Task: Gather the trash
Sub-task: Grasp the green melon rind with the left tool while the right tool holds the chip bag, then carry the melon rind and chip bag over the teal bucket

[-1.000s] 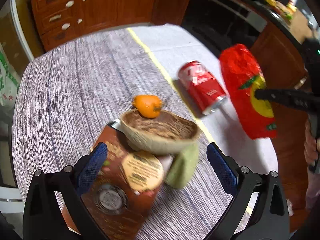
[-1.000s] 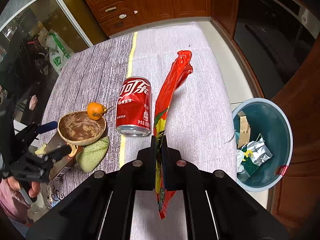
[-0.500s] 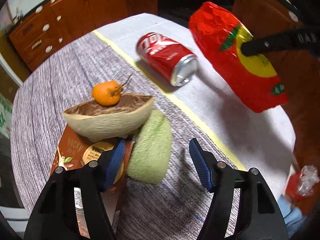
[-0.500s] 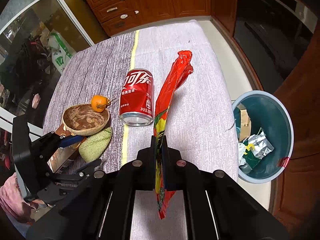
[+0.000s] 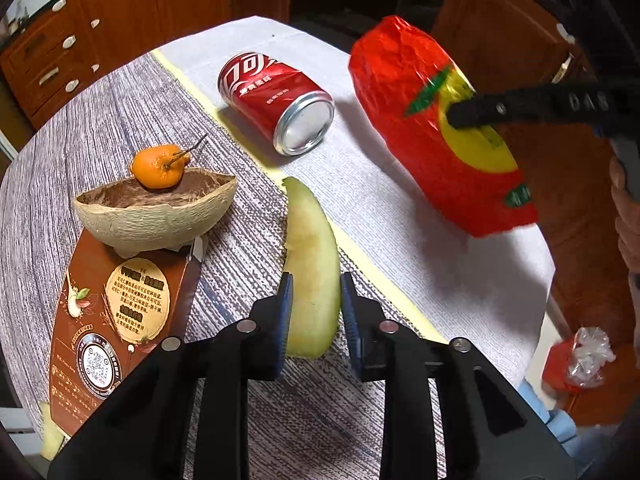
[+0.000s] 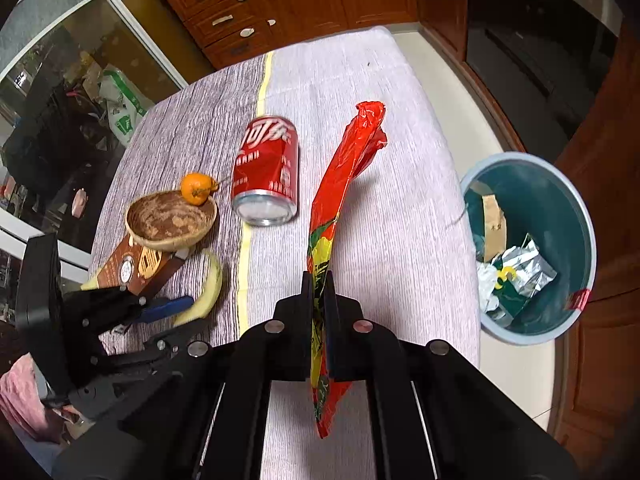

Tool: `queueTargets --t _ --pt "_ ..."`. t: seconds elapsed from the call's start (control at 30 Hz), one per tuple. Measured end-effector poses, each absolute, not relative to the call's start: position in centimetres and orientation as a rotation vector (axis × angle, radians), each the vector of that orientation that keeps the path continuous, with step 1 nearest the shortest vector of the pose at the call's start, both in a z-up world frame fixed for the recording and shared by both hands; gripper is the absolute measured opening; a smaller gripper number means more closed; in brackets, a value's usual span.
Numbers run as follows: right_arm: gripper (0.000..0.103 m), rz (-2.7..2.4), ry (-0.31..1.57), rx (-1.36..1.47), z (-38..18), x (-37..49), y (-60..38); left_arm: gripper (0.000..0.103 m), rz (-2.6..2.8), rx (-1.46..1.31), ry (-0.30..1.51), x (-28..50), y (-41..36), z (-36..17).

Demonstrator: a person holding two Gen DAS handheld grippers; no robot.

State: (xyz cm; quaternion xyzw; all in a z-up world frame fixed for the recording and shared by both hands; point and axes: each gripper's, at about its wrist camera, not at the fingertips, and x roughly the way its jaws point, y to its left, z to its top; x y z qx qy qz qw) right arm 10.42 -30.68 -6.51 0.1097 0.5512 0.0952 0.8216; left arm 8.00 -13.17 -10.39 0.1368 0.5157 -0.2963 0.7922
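Fingers of my left gripper (image 5: 314,310) squeeze a melon peel (image 5: 312,276), one blue pad on each side of it. The peel sticks out toward 12 o'clock, and I cannot tell if its far tip touches the table (image 5: 100,128). At 10 o'clock from this gripper I see a brown box (image 5: 116,312) lying flat, with a melon shell (image 5: 156,208) sitting on its far end like a bowl. A small orange (image 5: 158,164) sits just past the shell's far rim. At 12 o'clock, farther out, a red can (image 5: 276,100) lies on its side on the pale part of the table, with its silver end facing me.

My right gripper (image 6: 318,308) is pinched tight on a red chip bag (image 6: 344,184). The bag hangs in the air above the table, with its twisted top pointing to 12 o'clock and its bottom hanging below the jaws. At 3 o'clock from this gripper, down on the floor beside the table, I see a blue bin (image 6: 576,208). Inside it are a silver wrapper (image 6: 528,268) and some paper. Behind the table stand brown drawers (image 6: 240,20).
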Motion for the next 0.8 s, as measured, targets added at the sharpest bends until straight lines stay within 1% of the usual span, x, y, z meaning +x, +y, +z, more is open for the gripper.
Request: queueTargets --t 0.07,0.13,0.17,0.2,0.27,0.33,0.37,0.43,0.47,0.6,0.8 --pt "0.005 0.207 1.181 0.235 -6.9 10.1 -30.7 0.039 -0.621 0.314 1.118 8.2 -13.5 -10.8" --pt "0.005 0.208 1.183 0.243 -7.1 9.8 -30.8 0.044 -0.599 0.335 1.121 8.2 -13.7 -11.1" --pt "0.005 0.209 1.183 0.246 -7.1 9.7 -30.9 0.051 -0.588 0.354 1.119 7.8 -13.7 -11.1" --pt "0.005 0.209 1.183 0.249 -7.1 9.6 -31.0 0.055 -0.577 0.372 1.122 7.7 -13.8 -11.4" --pt "0.005 0.209 1.182 0.251 -7.1 9.6 -31.1 0.059 -0.573 0.379 1.141 7.7 -13.7 -12.0" --pt "0.005 0.209 1.181 0.254 -7.2 9.5 -31.1 0.058 -0.576 0.396 1.122 7.3 -13.9 -12.0" --pt "0.005 0.208 1.181 0.256 -7.3 9.5 -31.1 0.056 -0.581 0.397 1.123 7.2 -14.0 -11.9" --pt "0.005 0.209 1.181 0.259 -7.3 9.4 -31.2 0.046 -0.596 0.413 1.114 6.6 -14.2 -11.6" --pt "0.005 0.209 1.181 0.26 -7.3 9.3 -31.2 0.045 -0.609 0.416 1.118 6.5 -14.2 -11.5" --pt "0.005 0.21 1.179 0.262 -7.2 8.9 -31.2 0.044 -0.611 0.425 1.104 5.5 -14.3 -11.0" --pt "0.005 0.2 1.16 0.266 -6.6 8.2 -32.0 0.045 -0.625 0.409 1.047 5.0 -15.5 -8.0"
